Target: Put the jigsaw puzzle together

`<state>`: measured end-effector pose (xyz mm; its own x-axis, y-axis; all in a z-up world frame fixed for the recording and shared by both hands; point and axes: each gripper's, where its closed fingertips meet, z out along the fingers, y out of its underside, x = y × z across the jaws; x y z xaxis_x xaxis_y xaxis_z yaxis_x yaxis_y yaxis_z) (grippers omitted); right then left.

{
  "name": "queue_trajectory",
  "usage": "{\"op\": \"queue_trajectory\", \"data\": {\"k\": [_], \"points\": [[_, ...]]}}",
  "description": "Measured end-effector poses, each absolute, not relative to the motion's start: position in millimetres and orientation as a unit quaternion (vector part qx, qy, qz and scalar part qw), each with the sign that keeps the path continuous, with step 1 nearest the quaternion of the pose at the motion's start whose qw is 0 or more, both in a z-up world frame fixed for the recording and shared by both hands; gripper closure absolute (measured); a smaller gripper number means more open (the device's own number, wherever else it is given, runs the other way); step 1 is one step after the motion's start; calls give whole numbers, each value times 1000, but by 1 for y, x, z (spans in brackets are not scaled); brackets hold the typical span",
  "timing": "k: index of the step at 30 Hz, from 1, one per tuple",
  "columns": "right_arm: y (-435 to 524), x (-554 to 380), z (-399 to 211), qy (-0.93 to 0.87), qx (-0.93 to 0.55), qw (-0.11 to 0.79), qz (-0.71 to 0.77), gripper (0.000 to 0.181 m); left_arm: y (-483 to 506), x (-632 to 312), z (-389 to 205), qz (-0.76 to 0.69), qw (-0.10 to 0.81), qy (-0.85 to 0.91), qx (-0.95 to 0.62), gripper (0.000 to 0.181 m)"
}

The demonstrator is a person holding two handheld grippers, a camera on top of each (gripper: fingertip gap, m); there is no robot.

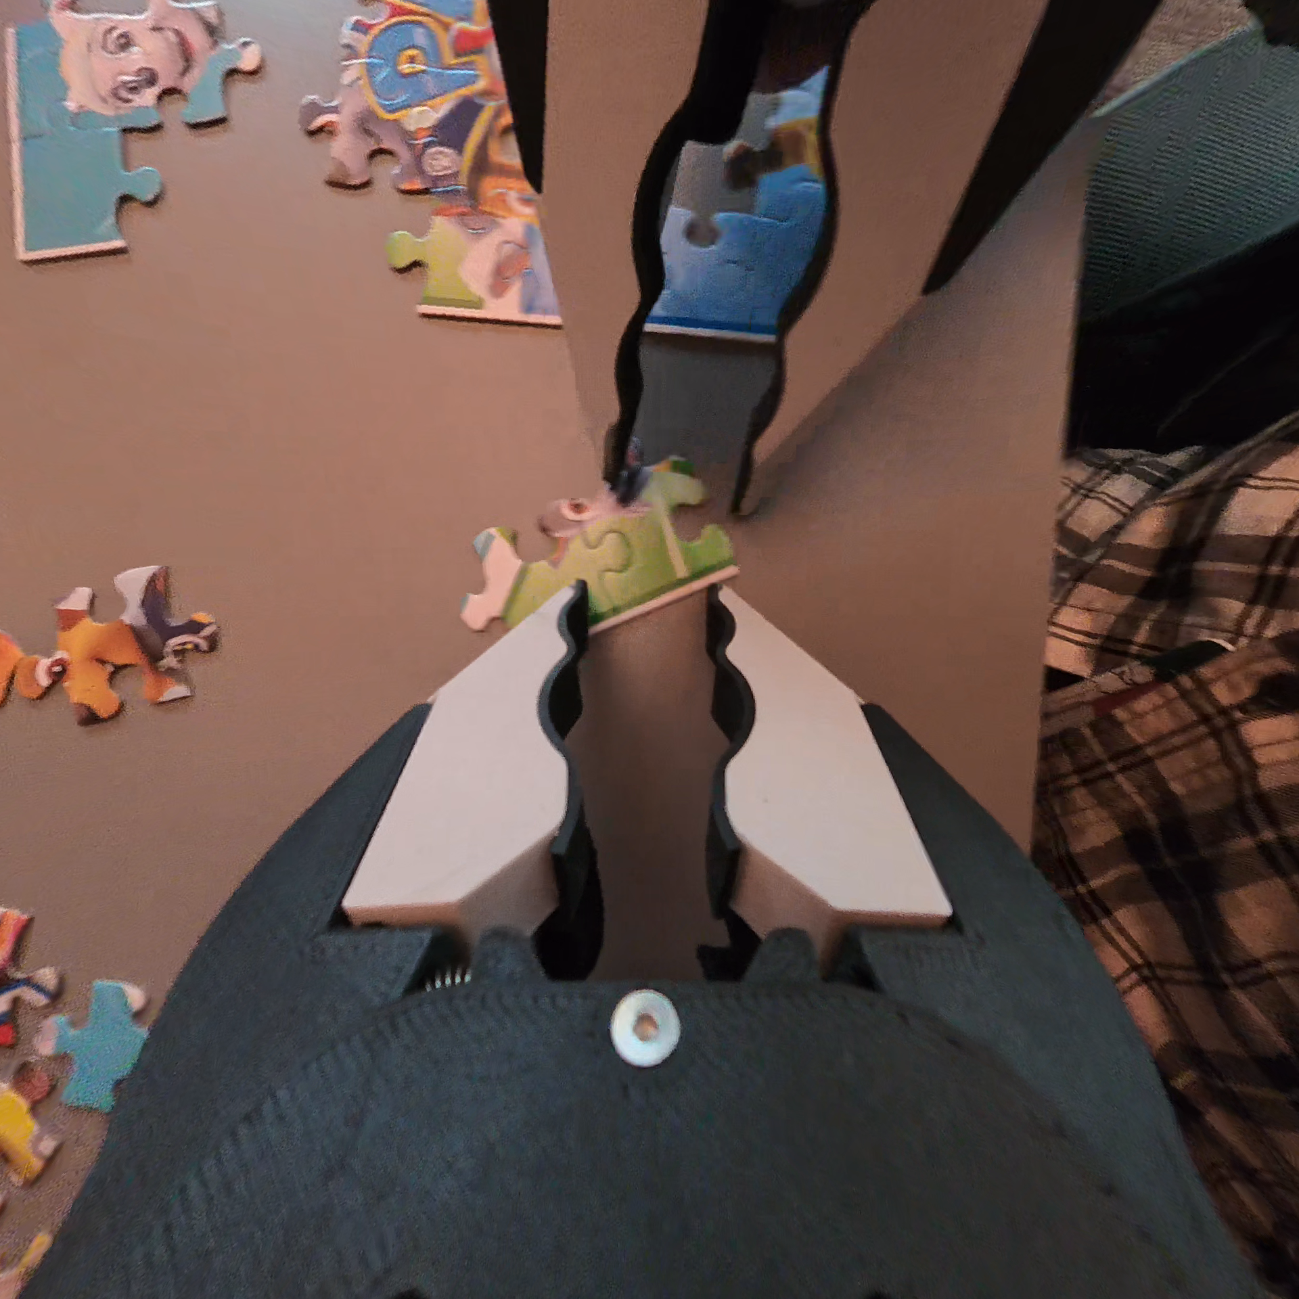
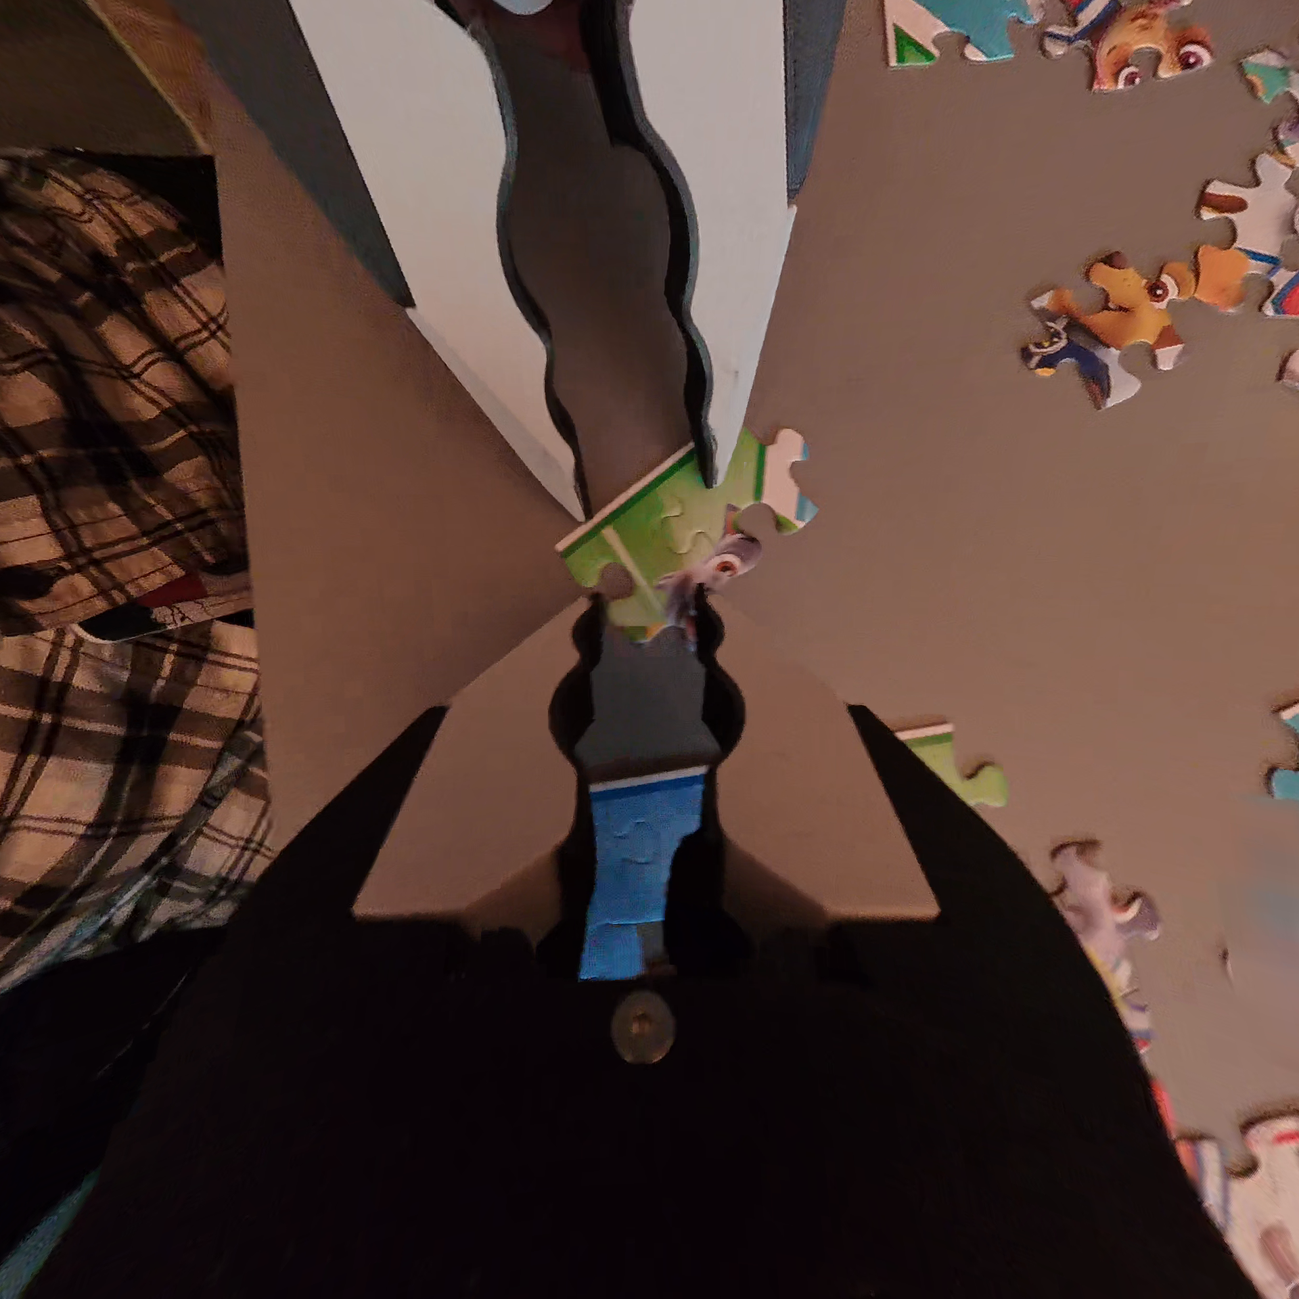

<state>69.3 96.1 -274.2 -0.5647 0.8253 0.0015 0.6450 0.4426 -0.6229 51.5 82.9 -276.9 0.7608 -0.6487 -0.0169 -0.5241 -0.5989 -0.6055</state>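
Note:
A small cluster of joined green puzzle pieces (image 1: 632, 555) lies flat on the brown table (image 1: 281, 457), close to its edge. My left gripper (image 1: 647, 604) is open, its white fingers at the cluster's straight border, one tip over it. My right gripper (image 1: 682, 492) reaches in from the opposite side, open, with one black fingertip touching the cluster's far knob. In the right wrist view the cluster (image 2: 654, 534) sits between my right gripper (image 2: 650, 618) and the left gripper (image 2: 647, 492). Neither grips a piece.
A blue assembled section (image 1: 738, 267) lies beyond the right gripper, also under it (image 2: 640, 864). A teal cluster (image 1: 70, 140), a colourful cluster (image 1: 450, 140) and a loose orange piece (image 1: 112, 647) lie to the left. Plaid cloth (image 1: 1160, 773) is past the table edge. Less than 4 cm separates the two grippers' tips.

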Motion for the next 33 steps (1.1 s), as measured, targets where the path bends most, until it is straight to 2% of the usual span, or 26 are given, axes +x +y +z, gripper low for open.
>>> {"op": "queue_trajectory", "data": {"k": [1,5,9,13,17,21,24,26,31,32,33], "points": [[87,76,-274,-835,-438,164,291,148,77,56,-277,-105,304,336,-885,148],[47,100,-274,-830,-419,199,308,148,62,72,-277,-111,310,350,-877,145],[21,117,-275,-821,-423,193,332,149,49,85,-277,-112,305,371,-870,146],[30,128,-277,-816,-434,253,286,128,37,95,-278,-107,300,385,-866,147],[28,132,-281,-816,-414,311,256,121,27,108,-277,-118,308,400,-855,147],[31,133,-289,-817,-388,375,204,125,17,119,-278,-124,308,416,-847,147],[30,133,-289,-813,-361,424,171,140,12,126,-277,-127,312,425,-840,150],[29,133,-290,-811,-350,442,156,140,7,134,-277,-140,315,434,-832,154],[25,137,-286,-806,-335,464,151,154,3,137,-277,-125,326,446,-824,163],[25,138,-285,-805,-335,466,151,156,3,136,-277,-118,329,443,-826,162],[23,138,-284,-804,-333,468,153,160,4,133,-278,-101,332,441,-827,150]]}}
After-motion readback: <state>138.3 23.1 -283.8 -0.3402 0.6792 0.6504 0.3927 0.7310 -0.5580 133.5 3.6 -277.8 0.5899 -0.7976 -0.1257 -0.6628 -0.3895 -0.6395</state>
